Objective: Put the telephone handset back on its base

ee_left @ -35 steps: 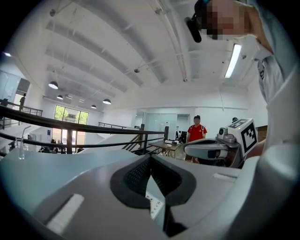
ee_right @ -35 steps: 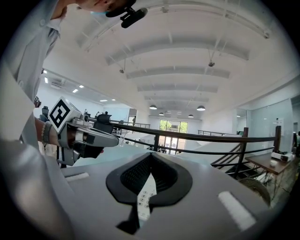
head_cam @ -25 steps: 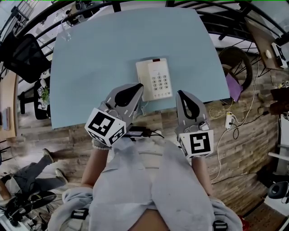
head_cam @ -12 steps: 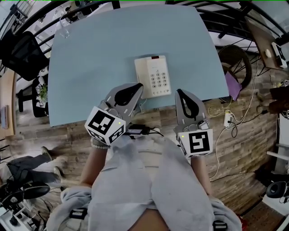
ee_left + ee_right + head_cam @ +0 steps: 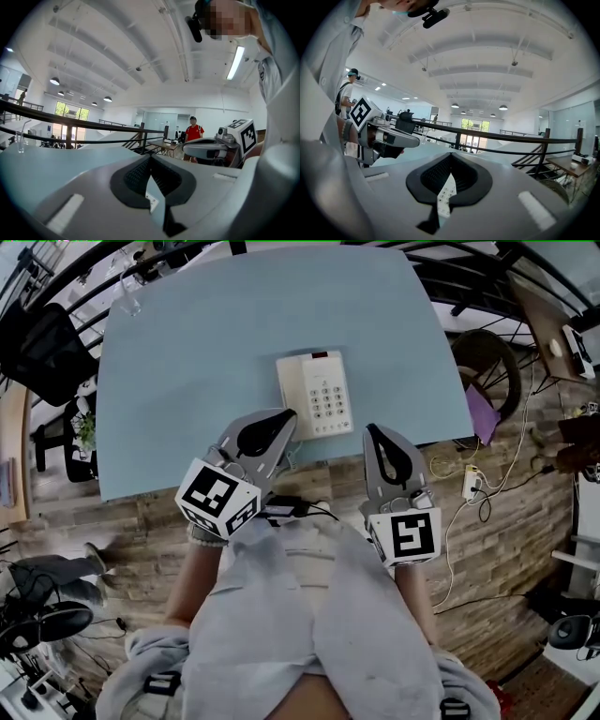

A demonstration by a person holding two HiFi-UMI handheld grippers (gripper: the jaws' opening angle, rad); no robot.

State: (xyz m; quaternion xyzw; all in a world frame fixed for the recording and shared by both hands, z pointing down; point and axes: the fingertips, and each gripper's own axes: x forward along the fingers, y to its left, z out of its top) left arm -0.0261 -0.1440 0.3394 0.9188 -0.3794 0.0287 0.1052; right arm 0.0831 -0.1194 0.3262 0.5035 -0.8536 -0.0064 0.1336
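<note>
- Fingers (image 5: 277, 424) of the left gripper (image 5: 290, 416) are closed on nothing in the head view, and so are those of the right gripper (image 5: 373, 431). The telephone (image 5: 315, 395) lies on the bench (image 5: 187, 381) ahead of and between the two grippers, its long axis running away from the person. The handset (image 5: 290, 397) appears to lie along the base's left side, nearer the left gripper; whether it is seated cannot be told.
- Left gripper view: the fingers (image 5: 133, 176) meet, holding nothing, with the right gripper (image 5: 211, 151) level alongside.
- Right gripper view: the fingers (image 5: 464, 176) are together and empty. The telephone's keypad (image 5: 445, 190) shows through the slit below them, so the telephone lies straight ahead.
- Against the picture a second earlier, the telephone and bench sit slightly higher and further left in the head view. Both grippers hold the same places, equally closed.
</note>
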